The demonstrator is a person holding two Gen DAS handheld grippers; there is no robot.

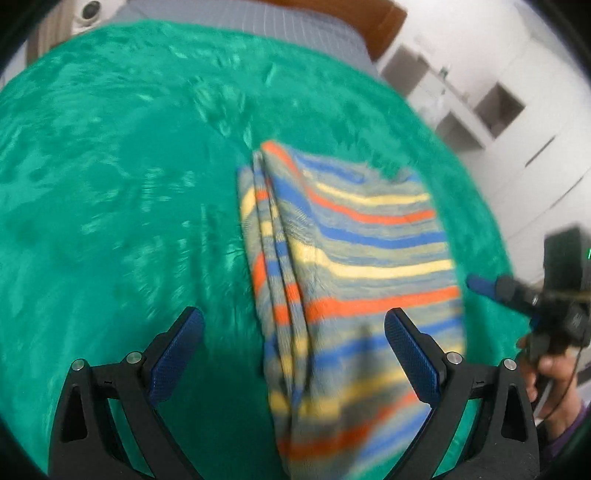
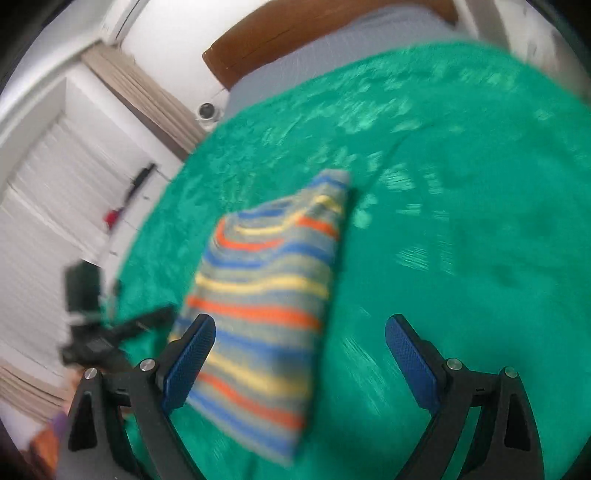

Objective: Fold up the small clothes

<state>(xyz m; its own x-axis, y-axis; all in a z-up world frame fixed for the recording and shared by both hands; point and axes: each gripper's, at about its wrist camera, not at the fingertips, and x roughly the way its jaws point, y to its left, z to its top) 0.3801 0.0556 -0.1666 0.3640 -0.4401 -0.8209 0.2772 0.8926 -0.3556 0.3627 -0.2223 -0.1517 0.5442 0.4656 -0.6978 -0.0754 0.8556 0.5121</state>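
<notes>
In the left wrist view we see the striped cloth (image 1: 354,280), folded, lying on the green blanket (image 1: 110,184) that covers the bed; it runs from the centre of the frame down to the lower edge, its folded layers stacked along its left side. Our left tongs (image 1: 293,354) stand wide apart at the bottom of the frame, gripping nothing: the left pad sits over bare blanket, the right pad over the cloth's lower right part, and whether that pad touches the fabric we cannot tell. At the right edge of this view the right tongs (image 1: 480,286) appear, carried by a hand (image 1: 550,376) and lying just beside the cloth's right border. In the right wrist view the cloth (image 2: 258,295) occupies the centre and lower left, blurred. The right tongs (image 2: 299,354) are likewise spread wide and hold nothing; the left pad overlaps the cloth's lower left edge, the right pad is over blanket (image 2: 461,221). The left tongs (image 2: 155,317) show dimly at the left edge. A wooden headboard (image 2: 314,33) lies at the top.
</notes>
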